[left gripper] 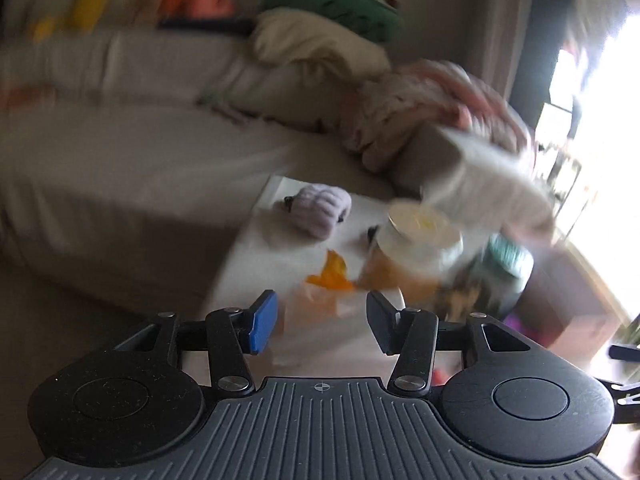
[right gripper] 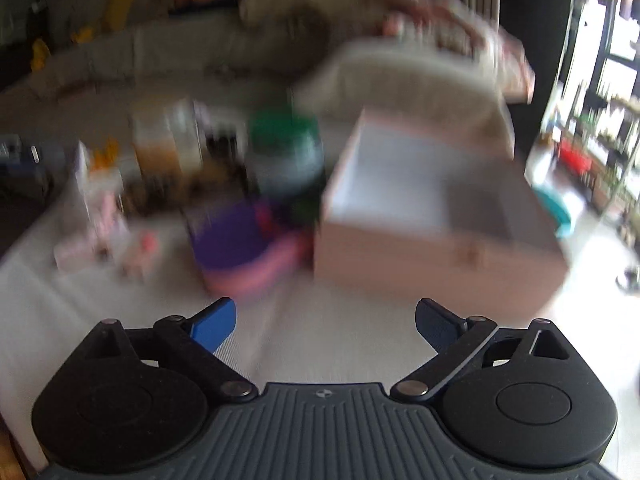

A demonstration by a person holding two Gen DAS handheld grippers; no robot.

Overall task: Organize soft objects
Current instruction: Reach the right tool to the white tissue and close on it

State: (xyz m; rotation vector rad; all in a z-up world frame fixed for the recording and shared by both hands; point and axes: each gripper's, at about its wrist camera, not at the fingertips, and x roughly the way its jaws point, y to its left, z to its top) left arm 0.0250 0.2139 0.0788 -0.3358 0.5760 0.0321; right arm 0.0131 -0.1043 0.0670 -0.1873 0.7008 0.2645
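Both views are motion-blurred. In the left wrist view a pale lilac soft toy (left gripper: 322, 210) lies on the white table (left gripper: 248, 256), with an orange soft piece (left gripper: 332, 276) nearer me. My left gripper (left gripper: 322, 322) is open and empty, above the table's near end. In the right wrist view my right gripper (right gripper: 325, 326) is open and empty over the white table (right gripper: 300, 340). An open cardboard box (right gripper: 432, 216) stands just beyond it to the right. A purple and pink soft thing (right gripper: 240, 248) lies left of the box.
A beige sofa (left gripper: 120, 152) holds cream and green cushions (left gripper: 320, 40) and a patterned blanket (left gripper: 420, 108). Jars stand on the table: a white-lidded one (left gripper: 420, 236) and a green-lidded one (right gripper: 286, 156). Small pink items (right gripper: 104, 236) lie at the left. Shelves (right gripper: 600, 128) stand at the right.
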